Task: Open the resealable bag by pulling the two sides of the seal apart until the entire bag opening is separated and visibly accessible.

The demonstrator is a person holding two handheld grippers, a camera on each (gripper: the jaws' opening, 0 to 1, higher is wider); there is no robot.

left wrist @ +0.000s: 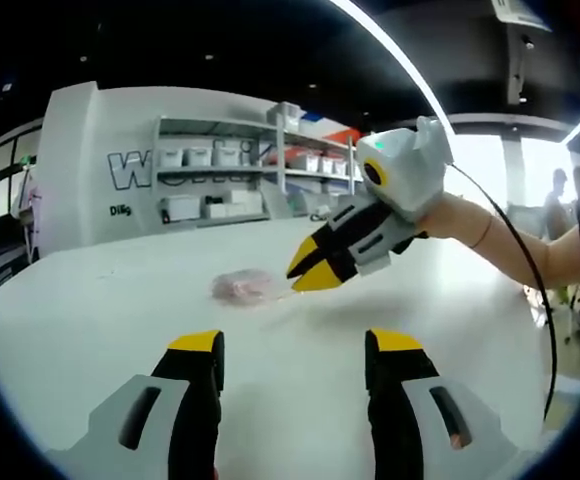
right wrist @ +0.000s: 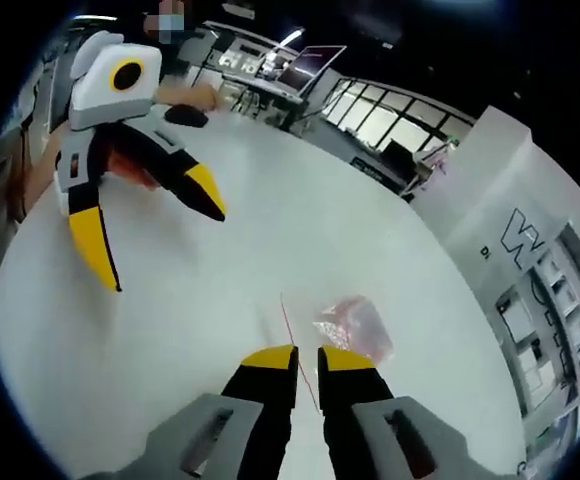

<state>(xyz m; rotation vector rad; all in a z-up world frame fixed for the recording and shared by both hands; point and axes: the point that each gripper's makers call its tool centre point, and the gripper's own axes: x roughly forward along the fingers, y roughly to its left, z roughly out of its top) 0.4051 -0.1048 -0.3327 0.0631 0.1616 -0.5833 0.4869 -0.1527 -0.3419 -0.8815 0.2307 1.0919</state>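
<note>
A small clear resealable bag with pinkish contents lies on the white table. In the right gripper view the bag sits just past my jaw tips. Its thin red seal line runs back into the narrow slit between them. My right gripper is shut on that seal edge. In the left gripper view the right gripper comes in from the right, tips low at the bag's right end. My left gripper is open, well short of the bag. The left gripper also shows wide open in the right gripper view.
The table is broad and bare around the bag. Behind it stand a white wall with lettering and shelves of bins. A person's forearm reaches in from the right. Desks and windows lie beyond the table's far side.
</note>
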